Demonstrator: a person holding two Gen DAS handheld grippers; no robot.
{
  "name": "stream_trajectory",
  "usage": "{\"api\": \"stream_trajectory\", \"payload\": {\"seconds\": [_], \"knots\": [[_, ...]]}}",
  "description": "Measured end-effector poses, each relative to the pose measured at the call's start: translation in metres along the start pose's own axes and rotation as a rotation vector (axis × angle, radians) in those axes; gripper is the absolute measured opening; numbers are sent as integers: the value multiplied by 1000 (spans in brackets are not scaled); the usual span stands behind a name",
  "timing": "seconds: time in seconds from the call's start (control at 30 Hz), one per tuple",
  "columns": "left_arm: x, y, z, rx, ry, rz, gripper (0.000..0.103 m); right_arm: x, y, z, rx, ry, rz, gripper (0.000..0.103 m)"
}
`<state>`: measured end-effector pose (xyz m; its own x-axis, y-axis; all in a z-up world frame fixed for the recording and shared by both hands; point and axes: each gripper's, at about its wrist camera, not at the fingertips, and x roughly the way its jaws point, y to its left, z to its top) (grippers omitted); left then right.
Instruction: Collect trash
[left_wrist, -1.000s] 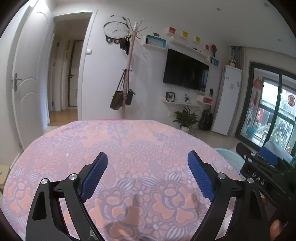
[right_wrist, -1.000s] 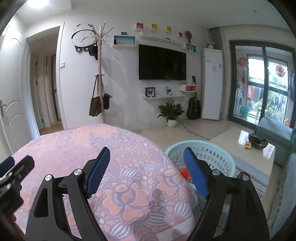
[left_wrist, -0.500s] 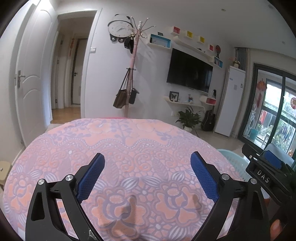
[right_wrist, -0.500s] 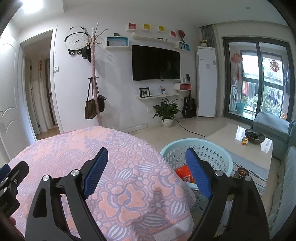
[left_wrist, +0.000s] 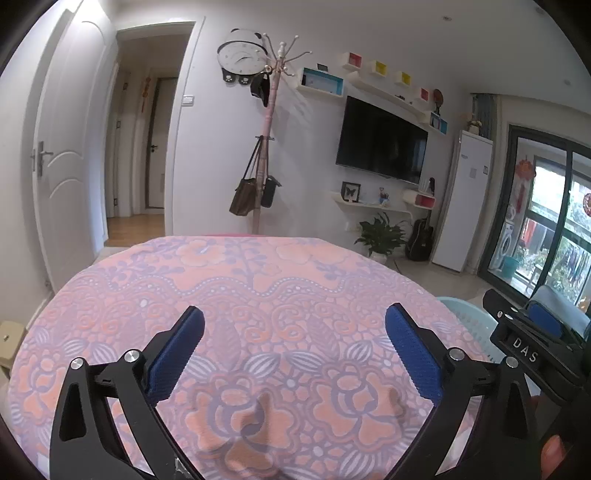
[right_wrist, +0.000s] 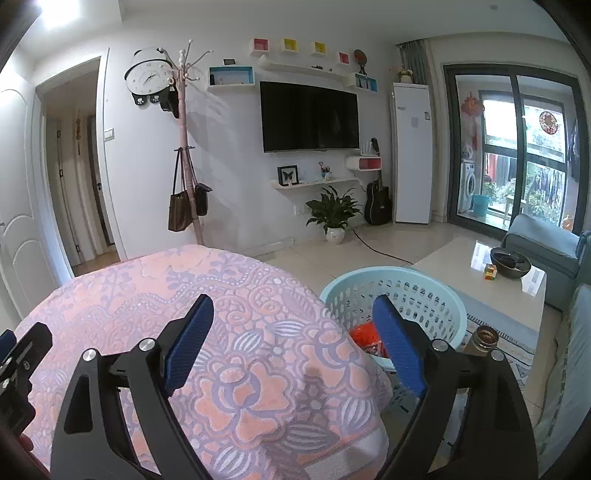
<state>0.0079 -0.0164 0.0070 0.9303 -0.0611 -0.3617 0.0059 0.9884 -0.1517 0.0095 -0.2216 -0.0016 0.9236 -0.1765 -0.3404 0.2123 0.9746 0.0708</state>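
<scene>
A light blue perforated basket (right_wrist: 424, 291) stands on the floor right of the table, with red trash (right_wrist: 364, 334) inside it. Its rim also shows in the left wrist view (left_wrist: 469, 317). My left gripper (left_wrist: 295, 345) is open and empty above the pink floral tablecloth (left_wrist: 258, 280). My right gripper (right_wrist: 291, 343) is open and empty above the table's right edge, its right finger in front of the basket. The right gripper's body shows at the right of the left wrist view (left_wrist: 528, 347). No trash shows on the cloth.
A brown bottle (right_wrist: 484, 339) stands on the floor beside the basket. A low coffee table (right_wrist: 491, 280) with a dark bowl (right_wrist: 511, 262) and a blue sofa (right_wrist: 543, 247) are to the right. A coat rack (right_wrist: 188, 155) and potted plant (right_wrist: 334, 218) stand by the far wall.
Both grippers have drawn back and risen slightly. The basket and the red trash in it show more fully in the right wrist view. Both stay open.
</scene>
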Motion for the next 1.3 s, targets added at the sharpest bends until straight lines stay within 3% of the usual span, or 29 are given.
{"api": "stream_trajectory", "payload": {"seconds": [1.3], "knots": [[2, 8, -1, -1, 6, 5, 95, 1, -1, 0, 0, 1, 2, 87]]}}
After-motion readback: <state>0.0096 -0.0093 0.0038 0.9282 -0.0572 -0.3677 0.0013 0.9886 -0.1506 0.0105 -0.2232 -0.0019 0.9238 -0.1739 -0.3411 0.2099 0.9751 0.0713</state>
